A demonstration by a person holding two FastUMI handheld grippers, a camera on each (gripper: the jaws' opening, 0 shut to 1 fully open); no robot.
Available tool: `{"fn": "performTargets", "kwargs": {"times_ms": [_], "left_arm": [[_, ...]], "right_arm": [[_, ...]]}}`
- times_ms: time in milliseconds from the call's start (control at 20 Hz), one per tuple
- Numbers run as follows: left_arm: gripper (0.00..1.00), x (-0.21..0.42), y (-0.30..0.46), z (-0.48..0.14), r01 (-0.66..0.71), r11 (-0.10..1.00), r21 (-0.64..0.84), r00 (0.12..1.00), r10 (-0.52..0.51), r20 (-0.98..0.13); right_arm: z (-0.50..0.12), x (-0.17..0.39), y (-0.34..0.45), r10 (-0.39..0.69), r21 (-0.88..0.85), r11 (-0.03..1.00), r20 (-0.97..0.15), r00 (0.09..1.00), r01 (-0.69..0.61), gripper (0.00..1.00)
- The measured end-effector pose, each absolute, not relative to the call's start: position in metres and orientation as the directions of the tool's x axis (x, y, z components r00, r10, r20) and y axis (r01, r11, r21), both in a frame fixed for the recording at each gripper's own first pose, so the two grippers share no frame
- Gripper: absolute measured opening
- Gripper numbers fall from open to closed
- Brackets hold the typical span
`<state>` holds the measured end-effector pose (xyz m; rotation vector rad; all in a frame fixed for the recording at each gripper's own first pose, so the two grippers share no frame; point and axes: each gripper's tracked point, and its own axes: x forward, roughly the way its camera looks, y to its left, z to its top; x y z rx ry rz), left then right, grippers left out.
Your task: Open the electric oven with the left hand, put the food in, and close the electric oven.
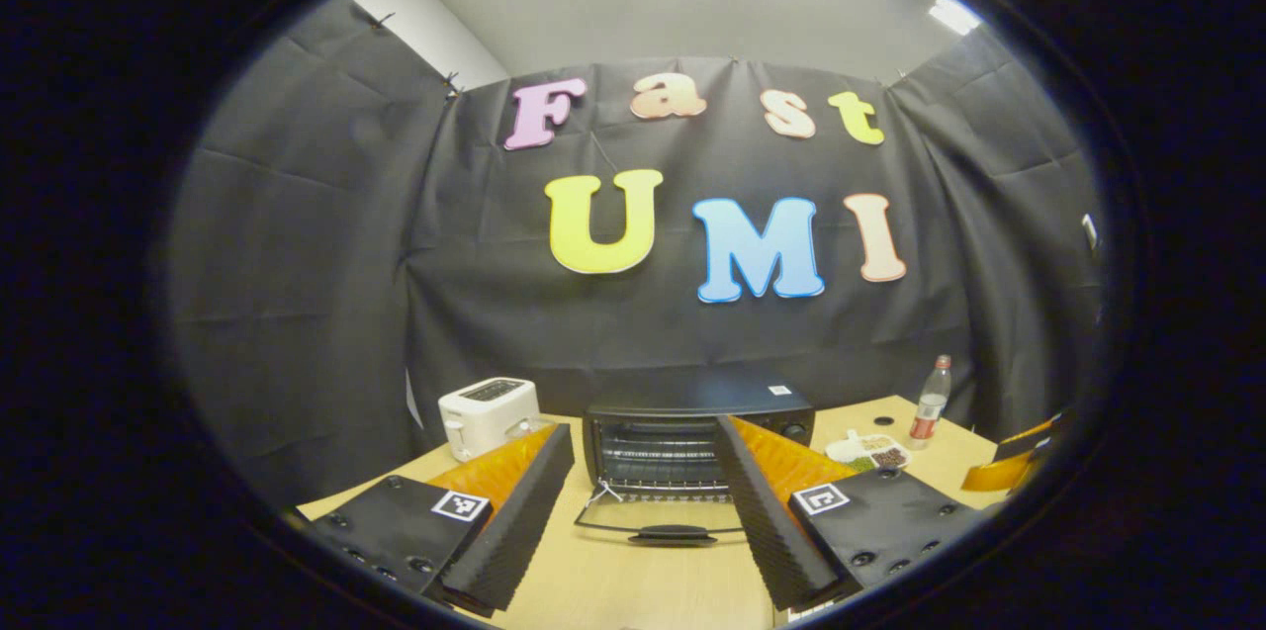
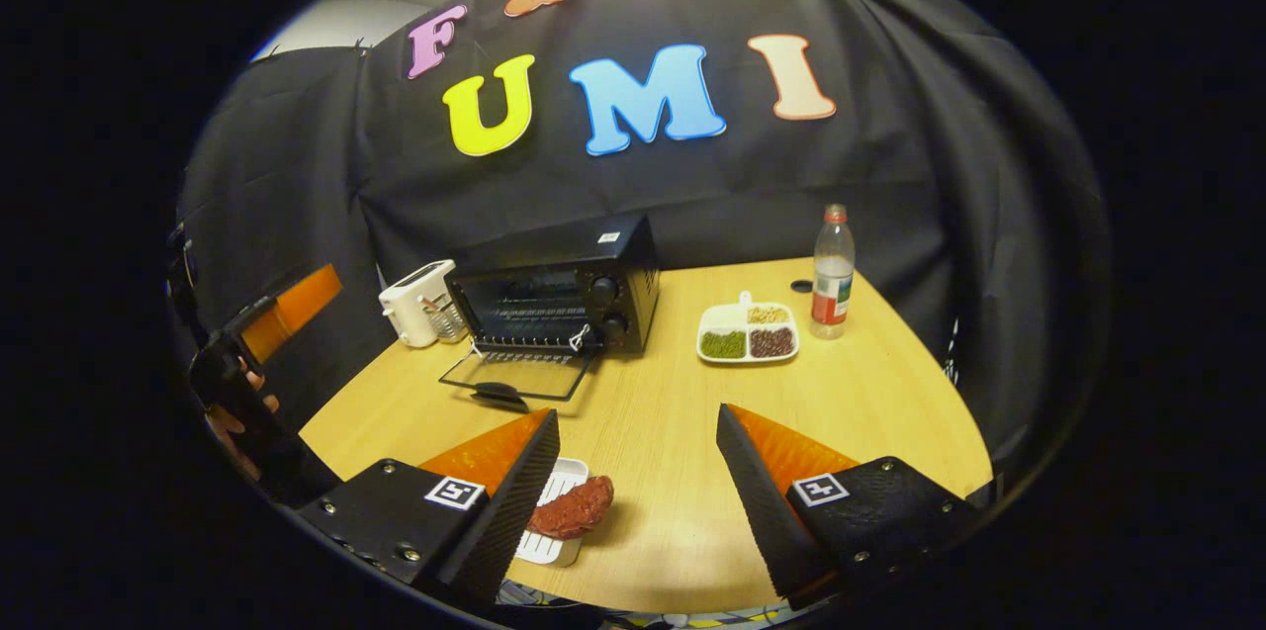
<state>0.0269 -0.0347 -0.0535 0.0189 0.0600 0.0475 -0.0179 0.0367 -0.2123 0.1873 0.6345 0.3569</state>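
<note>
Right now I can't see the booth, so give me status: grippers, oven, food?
Left gripper open, facing the oven. Right gripper open, above the food on its tray. Oven door down, path clear.

— What have you got on the wooden table (image 2: 870, 393)?

— Take your electric oven (image 2: 564, 299) as the landmark: it stands at the back of the table with its door (image 2: 516, 375) dropped flat onto the wood in front of it.

— And around it?

— You have a white toaster (image 2: 420, 302) just beside it on one side. On the other side sits a white divided dish (image 2: 747, 333) of beans and grains, and beyond that a plastic bottle (image 2: 833, 272) stands upright with a dark cap (image 2: 802, 286) lying near it.

— Anything nearer you?

— Well in front of the oven door, by the table's near edge, your white tray (image 2: 554, 516) lies with the reddish piece of food (image 2: 572, 507) on it.
</note>
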Motion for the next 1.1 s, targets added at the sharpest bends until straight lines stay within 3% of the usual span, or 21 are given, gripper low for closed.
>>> {"fn": "performTargets", "kwargs": {"times_ms": [50, 100, 150, 200, 450, 550, 600, 650, 750, 900, 950, 1000, 1100], "left_arm": [[0.91, 0.021, -0.030, -0.045, -0.056, 0.998, 0.027, 0.997, 0.057, -0.047], [1.00, 0.016, -0.025, -0.039, -0.064, 0.997, 0.034, 0.997, 0.065, -0.036], [0.96, 0.012, -0.019, -0.032, -0.074, 0.996, 0.043, 0.997, 0.075, -0.024], [1.00, 0.007, -0.014, -0.028, -0.084, 0.995, 0.052, 0.996, 0.085, -0.015], [1.00, -0.001, 0.001, -0.022, -0.133, 0.990, 0.043, 0.991, 0.133, -0.011], [0.91, 0.000, 0.004, -0.020, -0.136, 0.989, 0.049, 0.991, 0.137, -0.009], [0.92, 0.000, 0.006, -0.020, -0.137, 0.989, 0.060, 0.990, 0.138, -0.008], [0.93, 0.000, 0.007, -0.018, -0.138, 0.988, 0.070, 0.990, 0.139, -0.004], [0.95, 0.000, 0.010, -0.017, -0.143, 0.986, 0.081, 0.990, 0.143, -0.003], [0.98, -0.004, 0.017, -0.022, -0.158, 0.985, 0.074, 0.987, 0.159, -0.012], [0.99, -0.005, 0.020, -0.023, -0.164, 0.984, 0.072, 0.986, 0.165, -0.016], [1.00, -0.005, 0.021, -0.026, -0.168, 0.983, 0.068, 0.985, 0.170, -0.023], [1.00, -0.005, 0.024, -0.029, -0.175, 0.983, 0.058, 0.984, 0.176, -0.029]], "right_arm": [[-0.220, -0.020, 0.043, 0.400, 0.305, 0.914, -0.564, 0.722, -0.268, 0.98], [-0.229, -0.021, 0.049, 0.417, 0.329, 0.906, -0.585, 0.696, -0.266, 0.97], [-0.237, -0.023, 0.053, 0.428, 0.349, 0.900, -0.604, 0.673, -0.259, 0.97], [-0.245, -0.025, 0.057, 0.442, 0.373, 0.893, -0.618, 0.650, -0.253, 0.97], [-0.287, -0.033, 0.072, 0.507, 0.511, 0.846, -0.680, 0.530, -0.155, 0.98], [-0.300, -0.038, 0.077, 0.533, 0.564, 0.820, -0.689, 0.491, -0.098, 0.93], [-0.306, -0.041, 0.079, 0.544, 0.584, 0.808, -0.690, 0.476, -0.078, 0.98], [-0.312, -0.043, 0.079, 0.549, 0.594, 0.802, -0.694, 0.466, -0.060, 0.97], [-0.319, -0.048, 0.083, 0.574, 0.628, 0.778, -0.695, 0.432, -0.024, 0.83], [-0.324, -0.055, 0.093, 0.623, 0.677, 0.736, -0.683, 0.380, 0.010, 0.83], [-0.329, -0.049, 0.091, 0.609, 0.669, 0.743, -0.696, 0.380, 0.034, 0.77], [-0.328, -0.054, 0.097, 0.625, 0.685, 0.727, -0.687, 0.371, 0.044, 0.41], [-0.328, -0.055, 0.101, 0.645, 0.700, 0.713, -0.676, 0.355, 0.039, 0.39]]}}
